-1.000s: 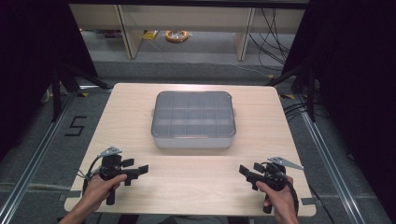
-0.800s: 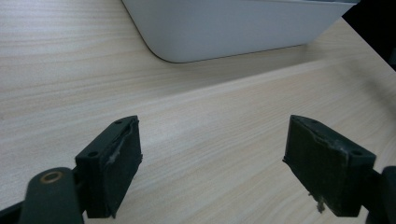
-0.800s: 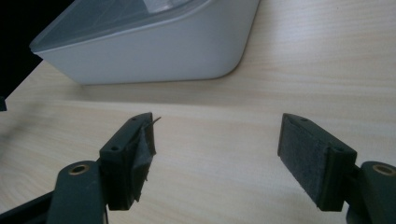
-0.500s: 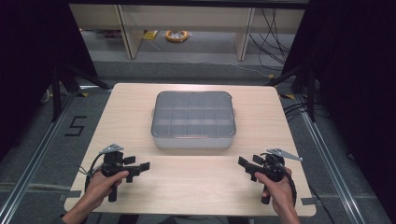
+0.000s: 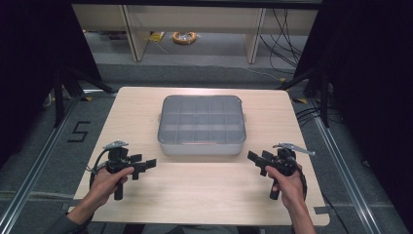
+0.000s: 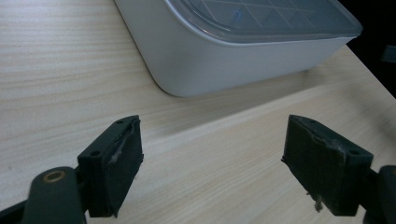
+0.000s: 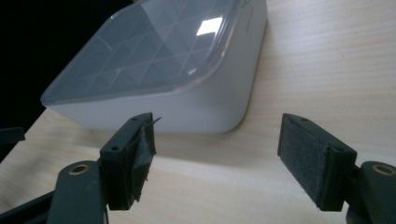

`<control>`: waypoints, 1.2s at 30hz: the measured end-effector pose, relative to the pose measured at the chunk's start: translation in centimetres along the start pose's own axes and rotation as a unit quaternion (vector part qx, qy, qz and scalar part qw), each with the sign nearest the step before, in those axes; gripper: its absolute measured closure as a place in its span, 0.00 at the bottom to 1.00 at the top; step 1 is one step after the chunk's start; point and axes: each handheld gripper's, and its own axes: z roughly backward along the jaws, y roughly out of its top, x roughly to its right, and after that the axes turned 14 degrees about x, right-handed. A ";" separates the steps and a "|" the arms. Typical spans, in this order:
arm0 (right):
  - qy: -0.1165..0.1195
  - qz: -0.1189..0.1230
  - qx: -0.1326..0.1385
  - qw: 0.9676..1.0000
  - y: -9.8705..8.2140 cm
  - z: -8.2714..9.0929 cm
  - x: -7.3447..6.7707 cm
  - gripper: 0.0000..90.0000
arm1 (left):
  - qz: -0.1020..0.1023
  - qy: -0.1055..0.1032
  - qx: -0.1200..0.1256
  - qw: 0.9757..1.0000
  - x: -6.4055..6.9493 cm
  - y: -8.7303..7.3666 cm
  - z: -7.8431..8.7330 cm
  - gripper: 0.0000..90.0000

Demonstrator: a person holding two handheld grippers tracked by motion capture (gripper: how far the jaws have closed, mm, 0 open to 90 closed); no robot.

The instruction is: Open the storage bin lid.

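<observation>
Light wooden table [image 5: 146,112]; lidded grey compartment box [image 5: 201,125] at centre.

I'm working in a lab recording bay: my wooden table [image 5: 146,107] stands between black curtains [image 5: 370,73] on a grey floor with metal rails [image 5: 29,170], a taped number five [image 5: 78,131], loose cables [image 5: 282,29] and bare shelving [image 5: 131,34] behind.

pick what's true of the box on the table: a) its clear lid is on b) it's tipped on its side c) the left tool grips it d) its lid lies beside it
a: the clear lid sits closed on the white box, with both tools apart from it.
</observation>
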 end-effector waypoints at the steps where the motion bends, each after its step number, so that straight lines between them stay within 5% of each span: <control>1: 0.003 -0.005 0.004 1.000 0.5 -0.6 0.1 0.32 | 0.005 0.002 0.000 1.000 -0.1 0.2 -0.1 0.20; 2: 0.011 -0.022 0.000 1.000 0.7 -0.8 -0.1 0.32 | 0.010 0.002 0.003 1.000 -0.3 0.5 -0.3 0.20; 4: 0.018 -0.011 0.004 1.000 1.2 -1.4 0.1 0.32 | 0.008 0.007 0.006 1.000 -0.5 1.0 -0.5 0.20; 5: 0.011 -0.024 0.002 1.000 1.3 -1.6 -0.1 0.32 | 0.008 0.007 0.006 1.000 -0.5 1.0 -0.5 0.20; 6: 0.013 -0.005 0.007 1.000 1.4 -2.0 0.3 0.32 | 0.013 0.006 0.012 1.000 -0.6 1.4 -0.7 0.20; 12: 0.012 -0.015 0.009 1.000 2.2 -3.3 0.7 0.33 | 0.016 0.011 0.018 1.000 -0.9 1.9 -1.6 0.21; 13: 0.002 -0.039 0.004 0.999 2.3 -3.3 0.3 0.33 | 0.015 0.016 0.025 0.999 -0.9 2.0 -1.8 0.21; 21: 0.009 -0.028 0.020 0.999 3.8 -5.4 1.4 0.34 | 0.012 0.023 0.035 0.999 -1.0 3.3 -3.2 0.24; 22: -0.005 -0.055 0.009 0.998 4.2 -5.8 1.1 0.34 | 0.017 0.022 0.032 0.999 -1.0 3.7 -3.6 0.24; 26: 0.005 -0.036 0.014 0.999 4.5 -6.4 1.6 0.34 | 0.017 0.024 0.031 0.999 -1.0 4.3 -4.3 0.23; 28: 0.000 -0.054 0.013 0.998 4.7 -6.8 1.2 0.34 | 0.022 0.026 0.032 0.999 -1.1 4.6 -4.7 0.23; 29: 0.003 -0.024 0.013 1.000 4.7 -7.0 1.5 0.34 | 0.018 0.030 0.029 0.999 -1.3 5.0 -5.1 0.22; 30: -0.003 -0.047 0.006 0.999 4.8 -7.1 1.1 0.34 | 0.012 0.030 0.026 0.999 -1.4 5.2 -5.3 0.22; 36: -0.002 -0.042 0.009 0.999 5.1 -7.9 1.3 0.35 | 0.034 0.029 0.027 0.999 -2.3 6.4 -6.5 0.21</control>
